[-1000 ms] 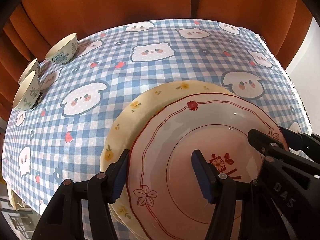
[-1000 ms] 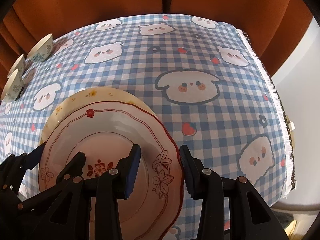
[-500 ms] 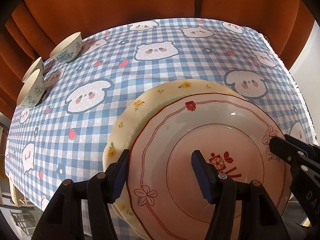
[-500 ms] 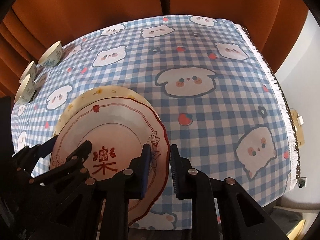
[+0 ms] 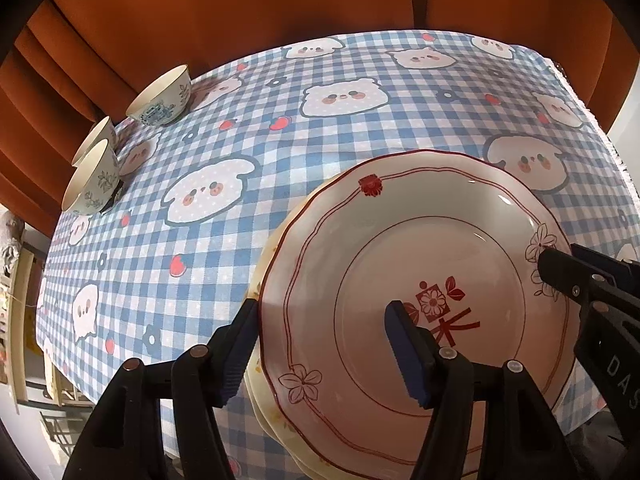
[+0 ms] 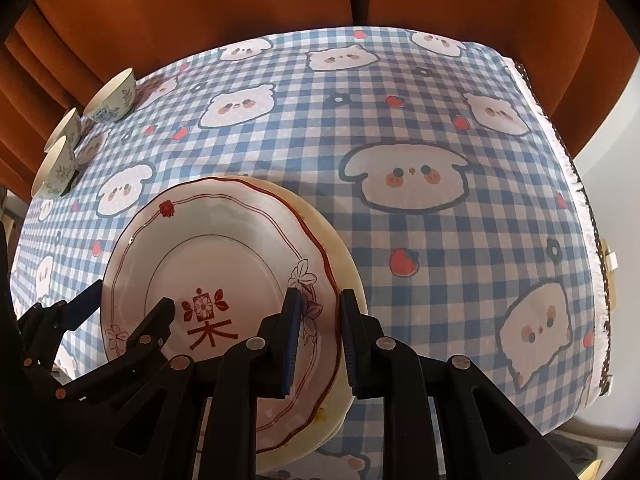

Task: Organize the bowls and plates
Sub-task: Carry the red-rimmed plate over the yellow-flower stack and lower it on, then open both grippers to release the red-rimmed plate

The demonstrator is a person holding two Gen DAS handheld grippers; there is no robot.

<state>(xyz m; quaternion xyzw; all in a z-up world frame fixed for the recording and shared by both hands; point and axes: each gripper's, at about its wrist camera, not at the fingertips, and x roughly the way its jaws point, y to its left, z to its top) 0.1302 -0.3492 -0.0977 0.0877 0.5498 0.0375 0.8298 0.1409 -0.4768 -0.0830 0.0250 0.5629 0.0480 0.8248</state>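
The red-trimmed plate (image 5: 404,280) lies on top of a pale yellow plate (image 5: 256,384) in the lower right of the left wrist view, both resting on the blue checked tablecloth (image 5: 320,128). The left gripper (image 5: 320,356) straddles the plate's near left rim: one blue pad sits outside the rim and the other over the plate's well. Its jaws have just been opening and stand parted, with the rim between them, the pads not pressing on it. In the right wrist view the right gripper (image 6: 320,340) is clenched on the right rim of the red-trimmed plate (image 6: 208,264), at the lower centre of the frame, pads squeezing the flower-painted edge. The yellow plate (image 6: 340,264) peeks out beneath. Three bowls (image 5: 120,136) stand at the upper left, near the orange curtain (image 5: 240,8)
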